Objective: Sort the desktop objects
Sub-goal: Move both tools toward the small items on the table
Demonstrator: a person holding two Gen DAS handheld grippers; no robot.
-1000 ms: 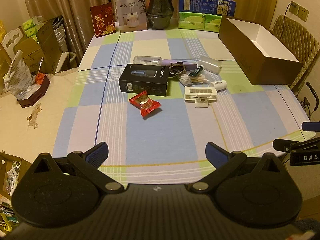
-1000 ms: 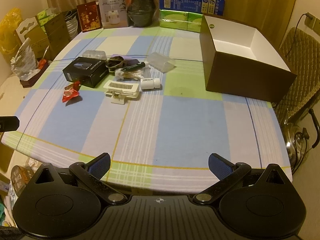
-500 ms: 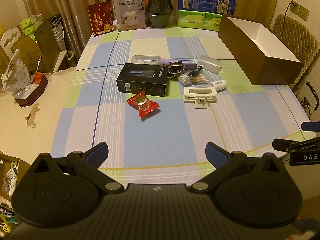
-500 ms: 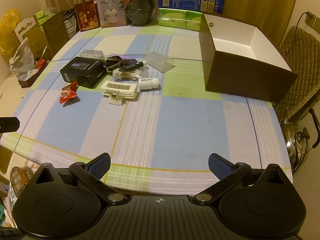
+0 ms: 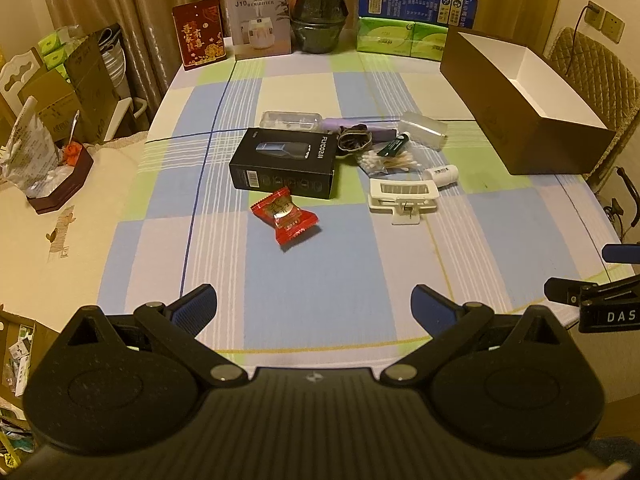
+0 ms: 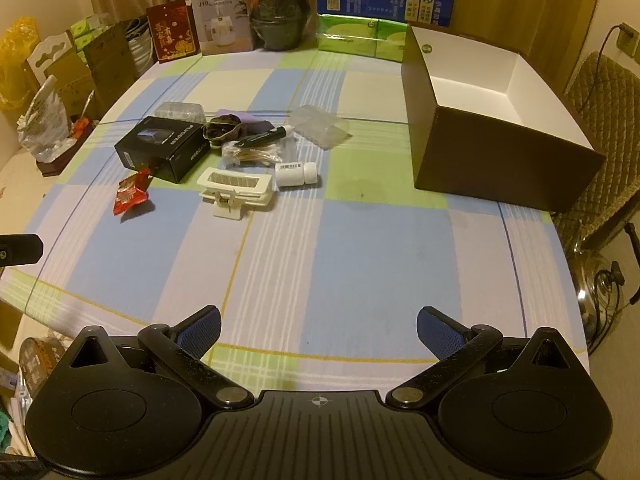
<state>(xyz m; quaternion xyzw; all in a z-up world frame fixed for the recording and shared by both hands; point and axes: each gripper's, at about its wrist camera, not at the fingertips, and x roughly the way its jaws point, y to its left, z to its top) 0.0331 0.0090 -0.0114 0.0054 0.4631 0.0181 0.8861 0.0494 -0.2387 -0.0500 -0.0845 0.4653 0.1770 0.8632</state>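
Observation:
A cluster of small objects lies mid-table: a black shaver box (image 5: 285,165) (image 6: 163,148), a red snack packet (image 5: 285,216) (image 6: 131,194), a white clip (image 5: 403,195) (image 6: 236,189), a small white bottle (image 5: 441,173) (image 6: 297,173), a bag of cotton swabs (image 5: 388,162) (image 6: 253,152), a green pen (image 6: 266,136) and clear plastic cases (image 5: 424,133) (image 6: 320,130). An open brown box (image 5: 524,108) (image 6: 492,128) with a white inside stands at the right. My left gripper (image 5: 314,304) and right gripper (image 6: 318,324) are both open and empty, hovering over the table's near edge, well short of the cluster.
Cartons, a dark vase (image 5: 318,8), a humidifier box (image 5: 258,18) and a red packet (image 5: 199,32) line the table's far edge. A quilted chair (image 6: 600,120) stands right of the brown box. A side table with a bag (image 5: 36,156) lies at the left.
Both grippers have crept slightly forward and tilted toward the table; the objects appear a little lower and nearer in both views. Nothing on the table has moved.

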